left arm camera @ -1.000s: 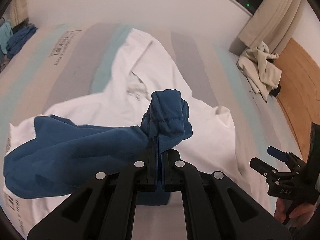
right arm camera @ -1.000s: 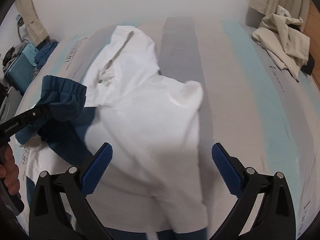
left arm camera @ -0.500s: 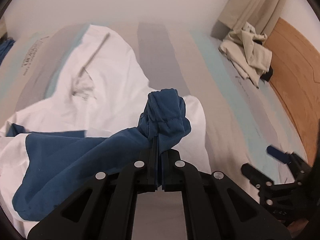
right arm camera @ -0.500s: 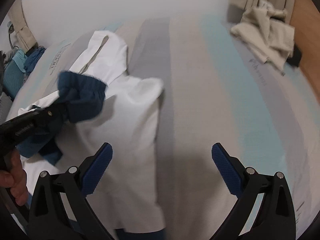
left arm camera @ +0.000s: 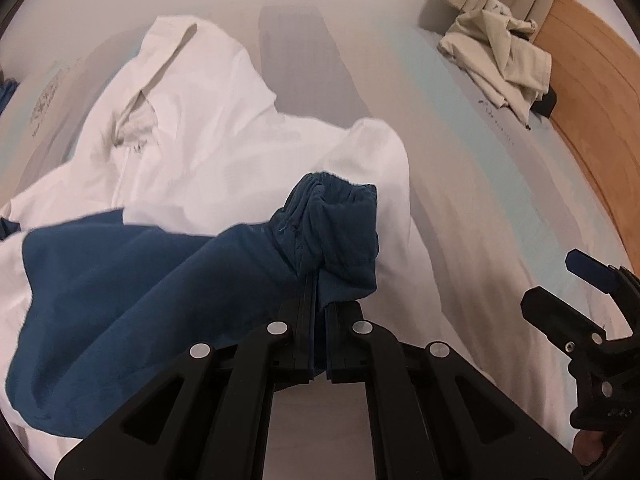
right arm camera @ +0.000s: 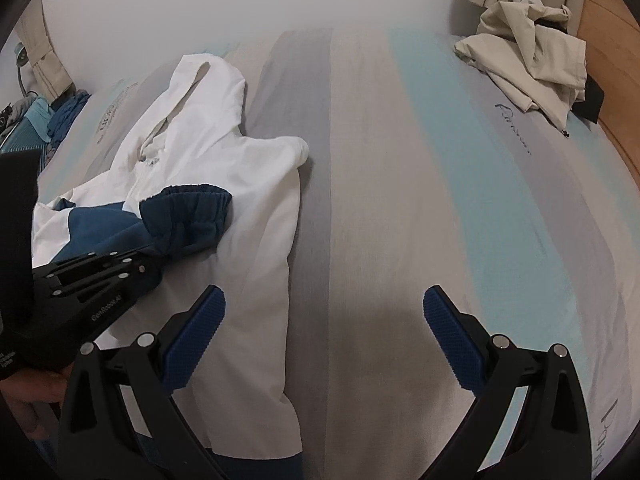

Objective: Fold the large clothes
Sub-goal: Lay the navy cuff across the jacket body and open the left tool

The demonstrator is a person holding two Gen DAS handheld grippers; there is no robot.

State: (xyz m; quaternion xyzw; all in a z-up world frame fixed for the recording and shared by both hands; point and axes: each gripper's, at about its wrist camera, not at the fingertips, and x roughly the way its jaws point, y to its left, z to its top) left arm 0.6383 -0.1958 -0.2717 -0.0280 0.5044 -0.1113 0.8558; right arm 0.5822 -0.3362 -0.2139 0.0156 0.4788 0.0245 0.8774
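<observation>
A bed (right arm camera: 400,208) with a smooth cover striped grey, beige and pale turquoise fills both views. One white and blue hooded jacket (right arm camera: 224,168) lies rumpled on it toward nine o'clock in the right wrist view, hood at eleven. One crumpled beige garment (right arm camera: 532,68) sits at one o'clock by a wooden headboard (left arm camera: 592,92). The left gripper (left arm camera: 316,292) is clamped on the jacket's gathered, elasticated blue cuff (left arm camera: 336,228). The right gripper (right arm camera: 324,320) stands wide, its ribbed blue pads (right arm camera: 192,336) holding nothing.
</observation>
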